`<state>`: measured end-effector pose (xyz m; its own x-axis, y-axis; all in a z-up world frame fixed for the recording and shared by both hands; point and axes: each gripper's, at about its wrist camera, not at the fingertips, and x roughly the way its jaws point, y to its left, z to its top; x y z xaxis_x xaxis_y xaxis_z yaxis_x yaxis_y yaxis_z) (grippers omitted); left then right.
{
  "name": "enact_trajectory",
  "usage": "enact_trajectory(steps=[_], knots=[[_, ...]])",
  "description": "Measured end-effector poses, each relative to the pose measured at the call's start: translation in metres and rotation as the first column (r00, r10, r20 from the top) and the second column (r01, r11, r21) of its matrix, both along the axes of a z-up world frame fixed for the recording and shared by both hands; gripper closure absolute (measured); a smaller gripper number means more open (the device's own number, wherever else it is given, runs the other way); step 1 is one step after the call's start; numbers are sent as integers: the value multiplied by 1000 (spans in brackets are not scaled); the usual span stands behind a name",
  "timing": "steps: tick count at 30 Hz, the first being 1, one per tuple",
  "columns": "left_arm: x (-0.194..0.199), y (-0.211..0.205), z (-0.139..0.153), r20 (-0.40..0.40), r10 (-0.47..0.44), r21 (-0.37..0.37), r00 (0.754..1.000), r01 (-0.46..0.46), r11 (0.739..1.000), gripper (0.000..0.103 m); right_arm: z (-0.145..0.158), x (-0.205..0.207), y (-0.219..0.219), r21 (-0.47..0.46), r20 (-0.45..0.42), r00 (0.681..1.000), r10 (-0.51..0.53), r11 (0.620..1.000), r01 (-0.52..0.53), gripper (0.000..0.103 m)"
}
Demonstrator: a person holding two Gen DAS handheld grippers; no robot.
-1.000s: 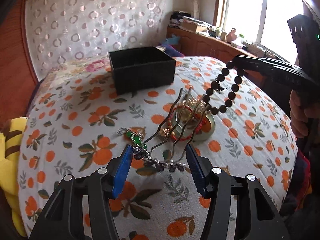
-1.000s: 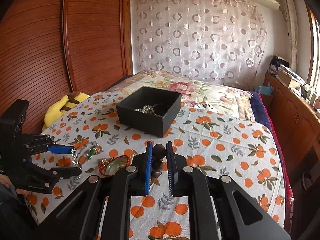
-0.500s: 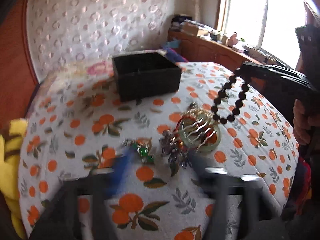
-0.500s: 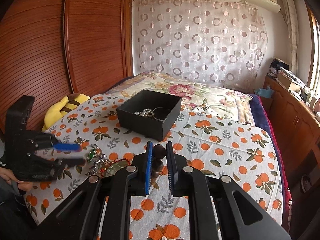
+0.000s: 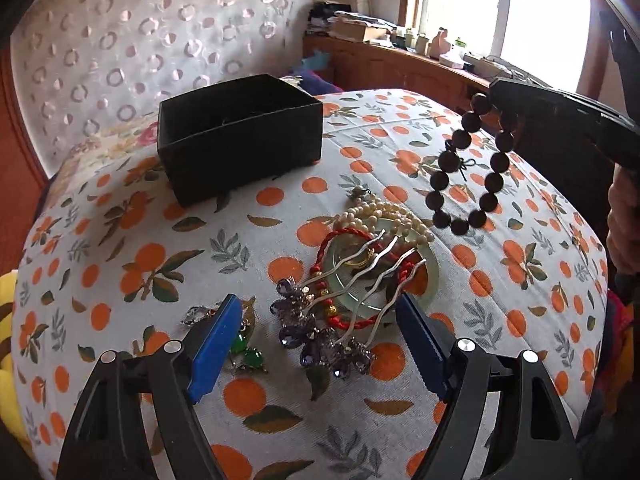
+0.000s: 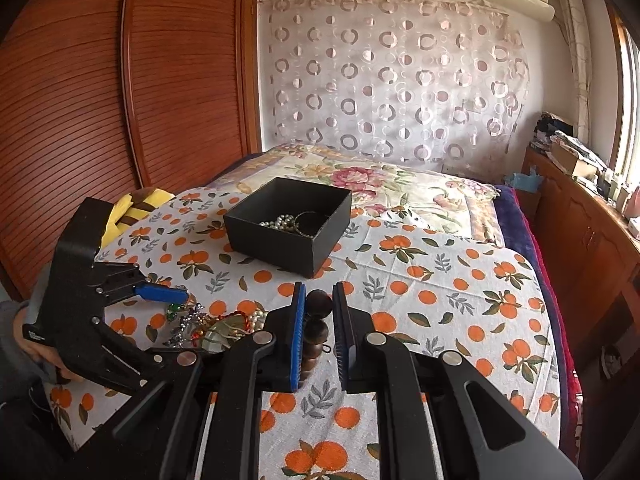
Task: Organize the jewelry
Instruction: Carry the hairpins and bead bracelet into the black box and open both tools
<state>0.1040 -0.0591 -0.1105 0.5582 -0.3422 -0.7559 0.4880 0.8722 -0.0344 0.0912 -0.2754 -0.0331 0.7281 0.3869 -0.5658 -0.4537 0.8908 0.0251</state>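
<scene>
the dark bead bracelet (image 5: 467, 168) hangs from my right gripper (image 6: 319, 332), whose pads are clamped on one bead; in the left wrist view the loop dangles free above the right side of the bed, well short of the black box (image 6: 288, 225). the box sits toward the far side of the orange-print bedspread (image 6: 440, 288) and already holds a pearl strand and a ring-shaped piece.

i judge the step in hand to be carrying this bracelet to the box. to do it well i'd keep the clamp firm, lift enough that the lowest beads clear the near wall of the box, bring the loop over the middle of the opening and let the swing die before releasing, so it falls inside and does not drape on the rim.

nearer me lies the rest of the pile: a silver hair comb (image 5: 340, 308) with purple stones resting across a pale jade bangle (image 5: 384, 280), a red cord (image 5: 340, 248) and a pearl strand (image 5: 384, 216) tangled with them, and a green-stone brooch (image 5: 244, 350) just left. my left gripper (image 5: 318, 338) hovers over the comb with its pads apart and nothing between them touching. the comb's prongs overlap the bangle and cord, so i'd grip it by the jewelled end.
</scene>
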Motion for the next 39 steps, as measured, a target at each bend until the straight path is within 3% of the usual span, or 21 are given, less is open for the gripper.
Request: enact_trajectory(steps=[2,5,7,17,26,39], knots=[[-1,-1,-1,0,-18,-5,1000,18,1000,29,-1,0,-1,-1,-4,1000,2,1000,-2,88],[-3,0,0,-21,-49,-48,999,48,998,46,-3,0,-1,-2,-8,1000,5,1000,-5,88],[-6,2,0,-22,-55,-53,998,54,997,50,-4,0,-1,-3,-9,1000,5,1000,-5,88],[-22,8,0,-1,-11,-46,1000,10,999,51,-4,0,0,-3,-10,1000,5,1000,-5,88],[-28,25,19,41,40,-98,998,-36,995,51,-1,0,6,-6,6,1000,17,1000,-17,88],[35,29,70,135,112,-119,985,-96,988,51,53,39,27,8,116,990,77,997,-79,88]])
